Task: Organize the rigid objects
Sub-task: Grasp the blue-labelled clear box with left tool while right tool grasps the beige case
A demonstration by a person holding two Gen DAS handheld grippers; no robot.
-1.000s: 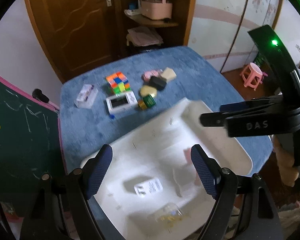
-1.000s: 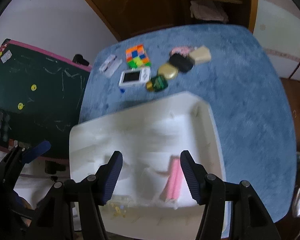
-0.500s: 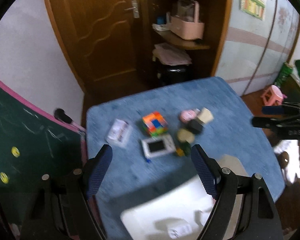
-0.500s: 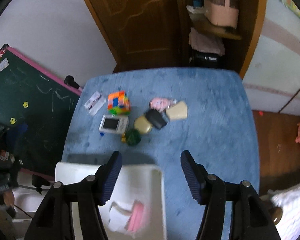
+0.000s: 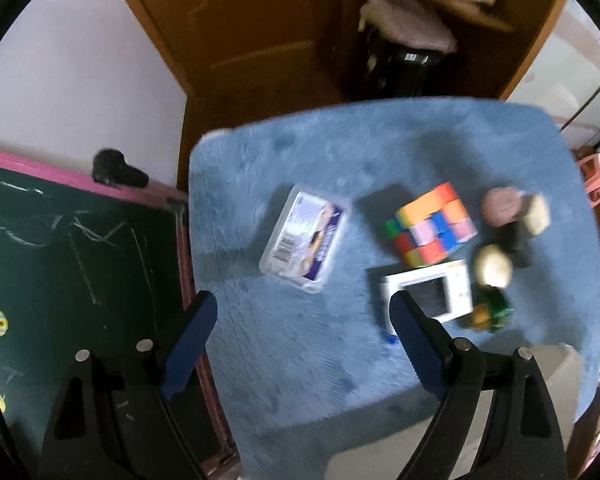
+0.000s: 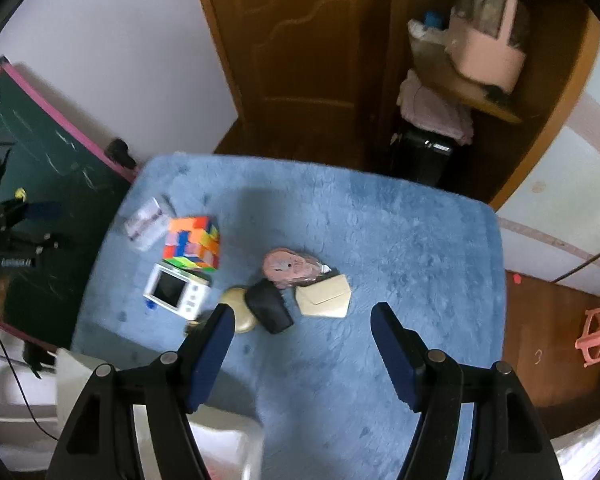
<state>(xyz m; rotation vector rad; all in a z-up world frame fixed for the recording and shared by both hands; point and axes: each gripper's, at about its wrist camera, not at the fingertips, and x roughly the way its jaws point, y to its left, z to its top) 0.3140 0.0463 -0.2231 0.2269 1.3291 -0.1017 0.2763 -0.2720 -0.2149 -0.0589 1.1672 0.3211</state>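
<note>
You are holding both grippers high over the blue table (image 6: 400,248), tilted down, each spread wide and gripping nothing. Your left gripper (image 5: 302,322) is hovering short of the clear card box (image 5: 305,245), with the white handheld console (image 5: 434,293) by its right finger and the colour cube (image 5: 432,226) beyond. Your right gripper (image 6: 302,330) is framing the black case (image 6: 269,306), the beige box (image 6: 325,296) and, farther on, the pink item (image 6: 289,266)
</note>
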